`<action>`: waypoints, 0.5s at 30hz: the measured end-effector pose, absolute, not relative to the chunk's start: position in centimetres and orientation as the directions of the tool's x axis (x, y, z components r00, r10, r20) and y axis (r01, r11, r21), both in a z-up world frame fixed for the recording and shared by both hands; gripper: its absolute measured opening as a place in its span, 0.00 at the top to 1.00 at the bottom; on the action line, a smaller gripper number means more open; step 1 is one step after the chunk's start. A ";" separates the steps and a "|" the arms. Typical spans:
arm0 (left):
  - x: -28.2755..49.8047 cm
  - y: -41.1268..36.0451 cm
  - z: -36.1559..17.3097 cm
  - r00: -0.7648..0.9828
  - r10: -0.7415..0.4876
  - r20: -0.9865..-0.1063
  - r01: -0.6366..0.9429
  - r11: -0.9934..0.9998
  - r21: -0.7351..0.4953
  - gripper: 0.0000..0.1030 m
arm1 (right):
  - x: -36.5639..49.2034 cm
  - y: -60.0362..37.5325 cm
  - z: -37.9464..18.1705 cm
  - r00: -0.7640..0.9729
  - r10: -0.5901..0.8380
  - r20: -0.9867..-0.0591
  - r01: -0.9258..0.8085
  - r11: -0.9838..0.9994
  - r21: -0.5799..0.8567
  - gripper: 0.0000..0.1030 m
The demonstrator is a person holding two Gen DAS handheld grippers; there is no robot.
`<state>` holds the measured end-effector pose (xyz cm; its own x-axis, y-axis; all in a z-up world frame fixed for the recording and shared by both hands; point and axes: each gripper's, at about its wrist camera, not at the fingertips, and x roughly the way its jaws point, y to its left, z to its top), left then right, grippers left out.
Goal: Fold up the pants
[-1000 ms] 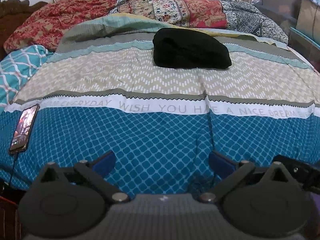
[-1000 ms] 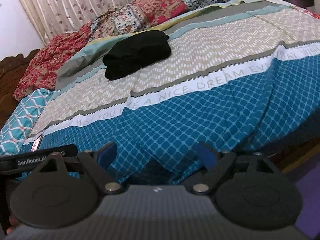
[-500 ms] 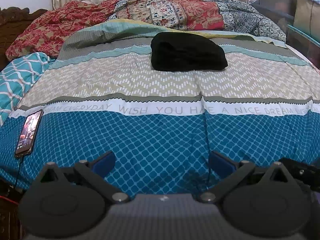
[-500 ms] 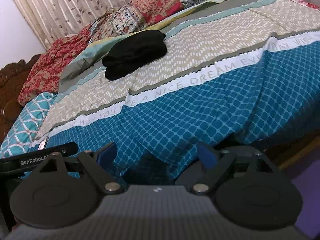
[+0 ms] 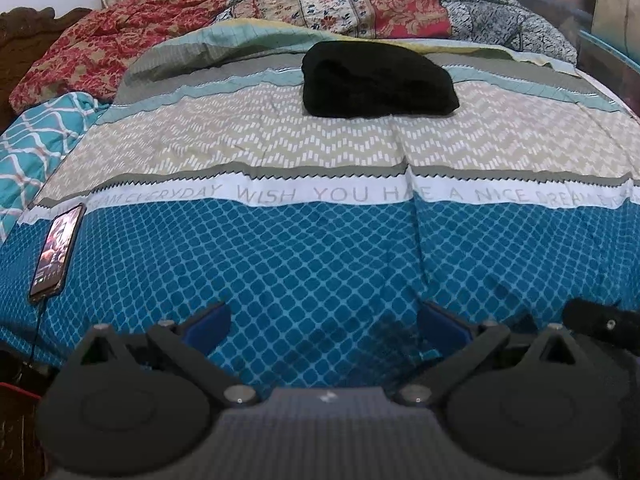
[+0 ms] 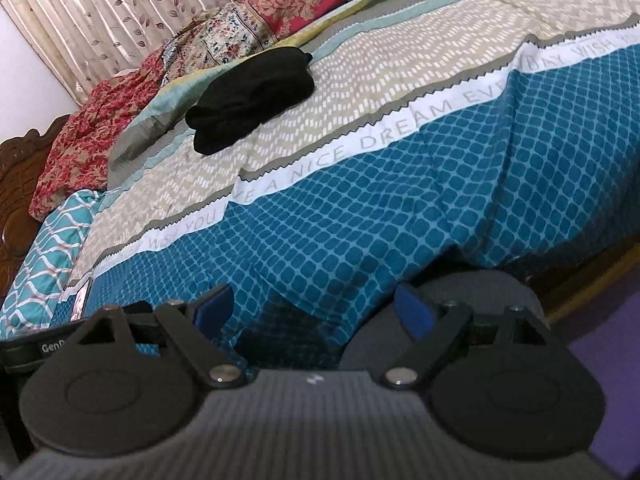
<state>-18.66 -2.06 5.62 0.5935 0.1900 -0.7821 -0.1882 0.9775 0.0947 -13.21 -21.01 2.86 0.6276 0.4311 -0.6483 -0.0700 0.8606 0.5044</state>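
Observation:
Black pants (image 5: 376, 82) lie as a compact folded bundle on the beige zigzag band of the bedspread, far ahead of both grippers; the right wrist view shows the pants (image 6: 252, 98) up and to the left. My left gripper (image 5: 326, 320) hovers open over the blue patterned near edge of the bed, holding nothing. My right gripper (image 6: 314, 308) is open too, low at the bed's front edge, nothing between its blue-padded fingers. The other gripper's black body (image 6: 48, 350) shows at the lower left of the right wrist view.
A phone (image 5: 56, 254) with a lit screen and cable lies on the bedspread (image 5: 320, 248) at the near left. Patterned quilts and pillows (image 5: 328, 4) pile along the far side by the curtain. A wooden headboard (image 6: 16, 200) stands left. Storage boxes (image 5: 612, 20) stand right.
Both grippers have drawn back and lowered slightly from the bed; the right wrist view has tilted so the bed edge and floor show more. The pants have not moved.

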 end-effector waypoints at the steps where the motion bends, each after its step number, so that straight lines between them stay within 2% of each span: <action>1: -18.7 -1.9 5.5 0.591 0.193 -0.783 -0.192 0.977 0.095 0.00 | -13.2 -21.1 2.8 0.626 0.432 -0.649 -0.069 0.860 0.505 0.13; 15: -18.6 -1.3 4.4 0.531 0.262 -0.806 -0.231 0.960 0.160 0.00 | -13.1 -21.8 2.5 0.613 0.436 -0.659 -0.057 0.856 0.513 0.13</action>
<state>-18.59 -1.26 4.39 0.5309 0.2622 -0.8058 -0.2308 0.9597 0.1601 -13.12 -21.81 2.54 0.6128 0.4359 -0.6591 -0.0568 0.8563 0.5134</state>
